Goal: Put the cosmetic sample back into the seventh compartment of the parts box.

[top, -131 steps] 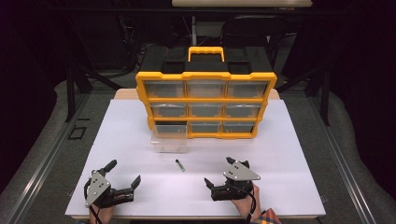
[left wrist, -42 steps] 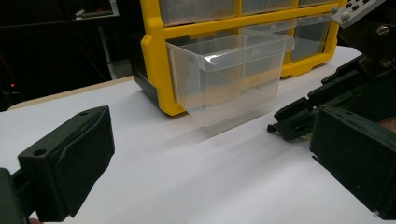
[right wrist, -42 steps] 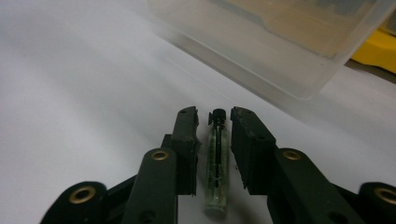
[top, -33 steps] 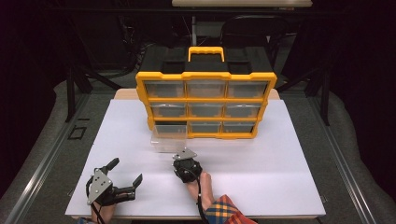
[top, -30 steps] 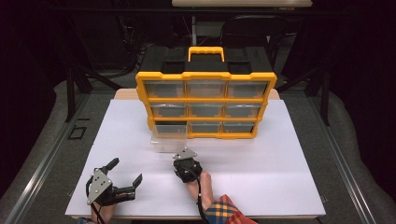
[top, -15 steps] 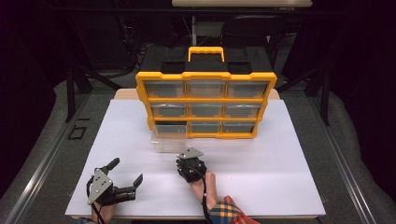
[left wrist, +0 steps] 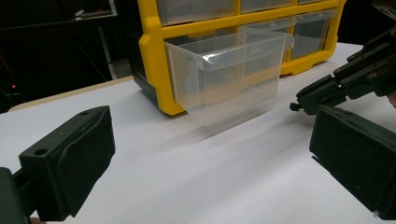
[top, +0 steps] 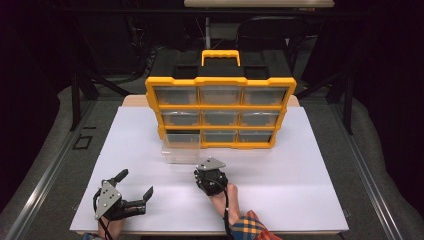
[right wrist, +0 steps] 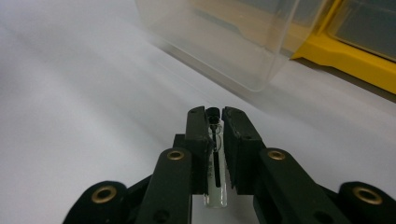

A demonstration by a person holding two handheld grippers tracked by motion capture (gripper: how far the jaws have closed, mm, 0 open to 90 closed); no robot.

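Right claw [right wrist: 215, 122] is clamped shut on a small clear glass vial w/ a black cap [right wrist: 214, 140]; the vial sits between the pads, cap end poking past the tips, clear end trailing back toward the claw body. In the high view the right claw [top: 207, 176] hangs over the white tabletop [top: 310, 195], just in front of the clear plastic drawer bin [top: 181, 153] that stands pulled out on the tabletop, touching or almost touching the front of the yellow-framed parts organiser w/ clear drawers [top: 220, 111]. An empty slot shows at the organiser's bottom-left, right behind the bin.

Left claw [top: 134, 192] rests near the tabletop's near-left edge, jaws wide apart, nothing between them; its own view looks at the bin [left wrist: 231, 74] and the other claw's tips [left wrist: 322, 93].

Progress, as a judgement: pickup looks done, since the vial is off the tabletop and gripped. Still to do: carry it over the bin's rim, let go inside, then prob. slide the bin back into its slot. Bin looks empty so far.
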